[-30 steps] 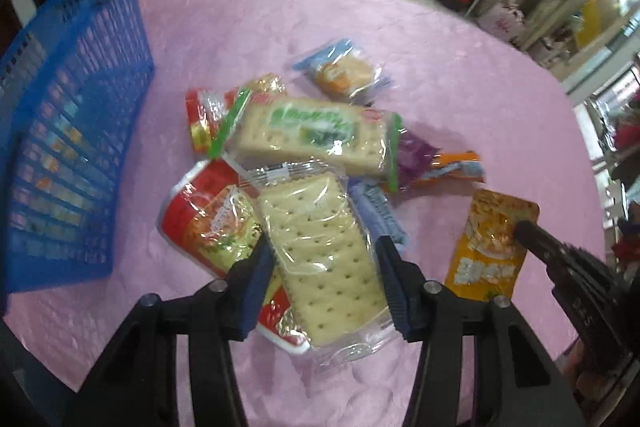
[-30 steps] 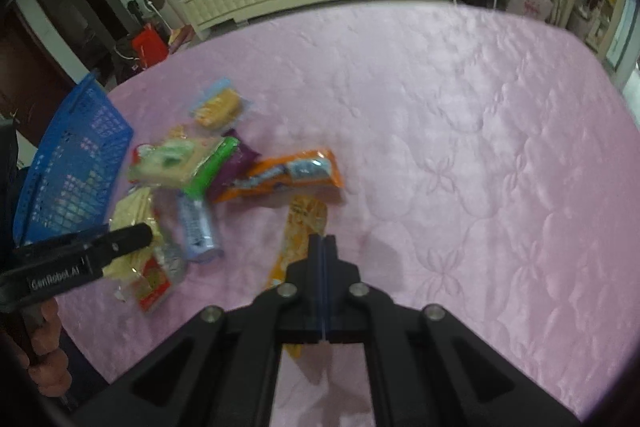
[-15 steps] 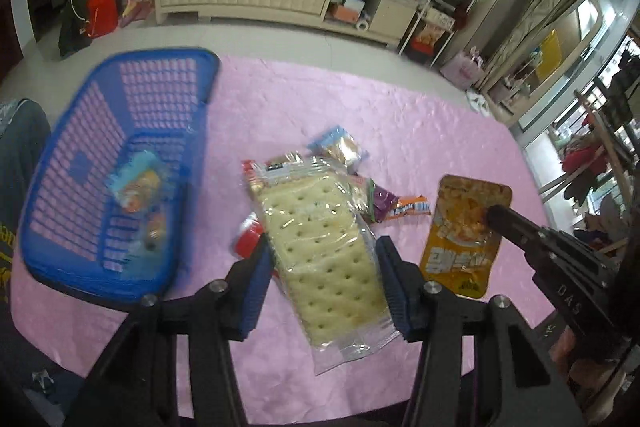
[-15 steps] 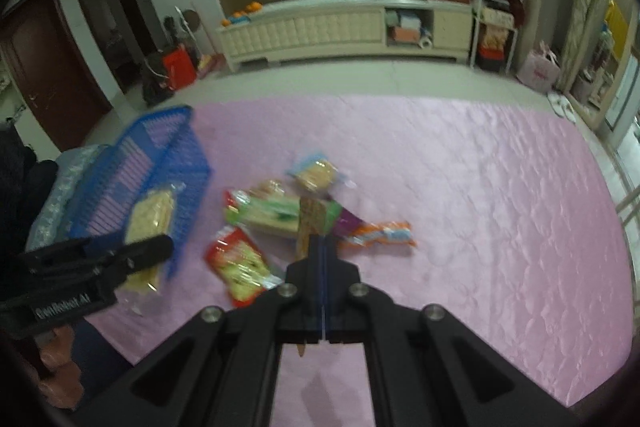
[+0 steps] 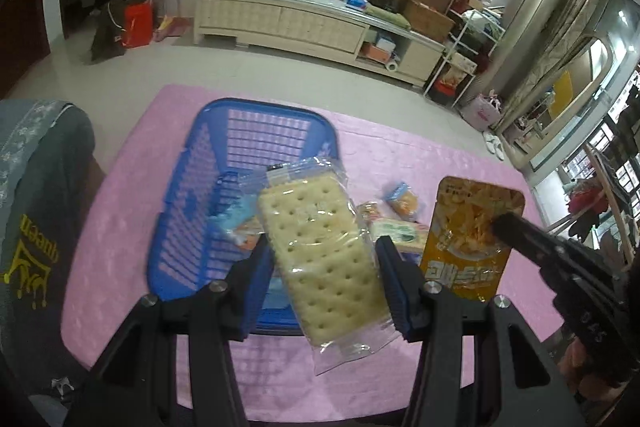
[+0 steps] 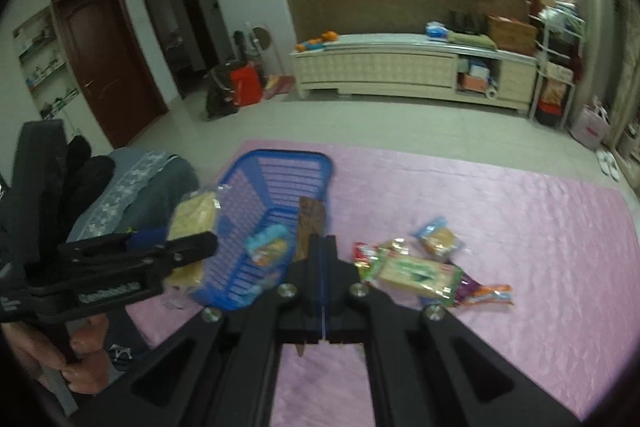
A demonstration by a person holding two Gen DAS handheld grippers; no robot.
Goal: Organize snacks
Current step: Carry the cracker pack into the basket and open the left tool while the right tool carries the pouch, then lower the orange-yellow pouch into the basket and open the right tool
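My left gripper (image 5: 324, 251) is shut on a clear pack of pale crackers (image 5: 320, 255) and holds it high above the near edge of the blue basket (image 5: 256, 131). The pack also shows in the right wrist view (image 6: 192, 227). My right gripper (image 6: 322, 247) is shut on a flat orange pouch (image 5: 468, 227), seen edge-on in its own view (image 6: 310, 227), raised beside the basket (image 6: 280, 163). A blue-wrapped snack (image 6: 266, 245) lies in the basket. Several snack packs (image 6: 416, 273) lie on the pink cloth (image 6: 500, 227).
A grey chair back (image 5: 36, 211) stands at the table's left. A low cream cabinet (image 6: 400, 67) stands against the far wall across the floor.
Both grippers have risen well above the table with their packs and swung left towards the basket. The view now takes in the room.
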